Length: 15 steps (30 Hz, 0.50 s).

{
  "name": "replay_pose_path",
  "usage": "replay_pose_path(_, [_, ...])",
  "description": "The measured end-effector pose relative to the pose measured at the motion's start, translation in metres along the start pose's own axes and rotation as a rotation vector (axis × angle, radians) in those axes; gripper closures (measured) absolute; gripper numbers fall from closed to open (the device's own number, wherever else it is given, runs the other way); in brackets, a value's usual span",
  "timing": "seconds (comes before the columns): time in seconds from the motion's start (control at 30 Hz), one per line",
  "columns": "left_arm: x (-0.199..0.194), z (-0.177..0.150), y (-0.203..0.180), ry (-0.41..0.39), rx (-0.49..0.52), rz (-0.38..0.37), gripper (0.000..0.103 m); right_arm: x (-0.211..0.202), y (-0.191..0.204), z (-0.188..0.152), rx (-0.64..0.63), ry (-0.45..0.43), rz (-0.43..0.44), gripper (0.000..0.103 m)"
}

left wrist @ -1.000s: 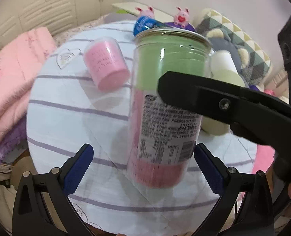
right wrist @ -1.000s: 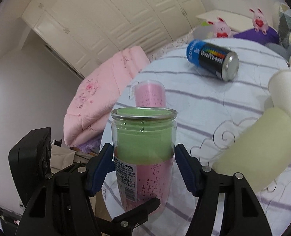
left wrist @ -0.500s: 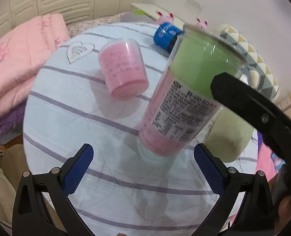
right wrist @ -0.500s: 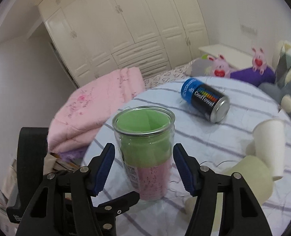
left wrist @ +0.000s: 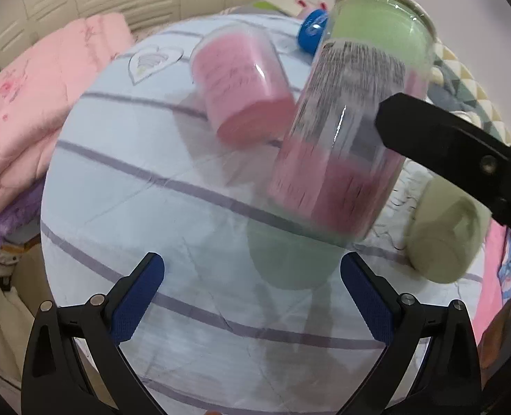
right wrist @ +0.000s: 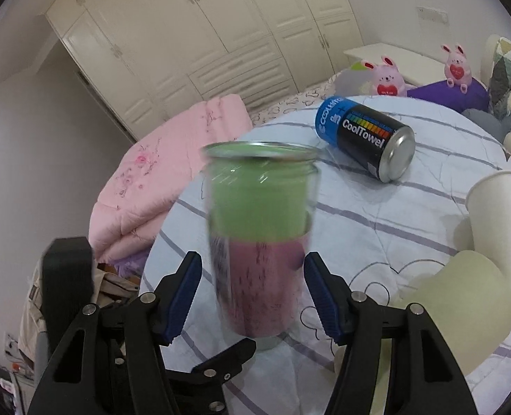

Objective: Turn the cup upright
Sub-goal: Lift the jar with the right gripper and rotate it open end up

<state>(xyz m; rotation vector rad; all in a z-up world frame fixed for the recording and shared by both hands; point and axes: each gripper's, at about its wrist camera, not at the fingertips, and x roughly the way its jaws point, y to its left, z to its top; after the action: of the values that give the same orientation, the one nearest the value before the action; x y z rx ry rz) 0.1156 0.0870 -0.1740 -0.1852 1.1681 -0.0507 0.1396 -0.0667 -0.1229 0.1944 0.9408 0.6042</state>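
Observation:
A clear cup (right wrist: 259,238) with green and pink liners and a printed label stands mouth up on the striped round table (right wrist: 393,207), blurred by motion. It leans in the left wrist view (left wrist: 345,131). My right gripper (right wrist: 253,297) is open, its blue pads either side of the cup with a gap on each side. My left gripper (left wrist: 252,301) is open and empty, nearer than the cup, over the table.
A pink cup (left wrist: 241,90) lies on its side. A blue and black can (right wrist: 366,135) lies further back. A white paper cup (right wrist: 501,228) and a pale green cup (right wrist: 459,311) lie at right. Pink quilt (right wrist: 158,186) left of the table.
The right gripper's jaws have opened and let go of the cup, which now stands on the table. The left gripper has pulled back from it.

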Motion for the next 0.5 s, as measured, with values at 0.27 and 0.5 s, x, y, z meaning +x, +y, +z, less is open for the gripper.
replay_pose_path(0.27, [-0.013, 0.023, -0.001, -0.069, 0.0, -0.025, 0.0, 0.026, -0.035, 0.026, 0.209, 0.095, 0.016, 0.034])
replay_pose_path(0.5, [-0.019, 0.061, -0.013, -0.091, 0.056, 0.029, 0.0, 0.041, -0.059, 0.05, 0.346, 0.161, -0.023, 0.023])
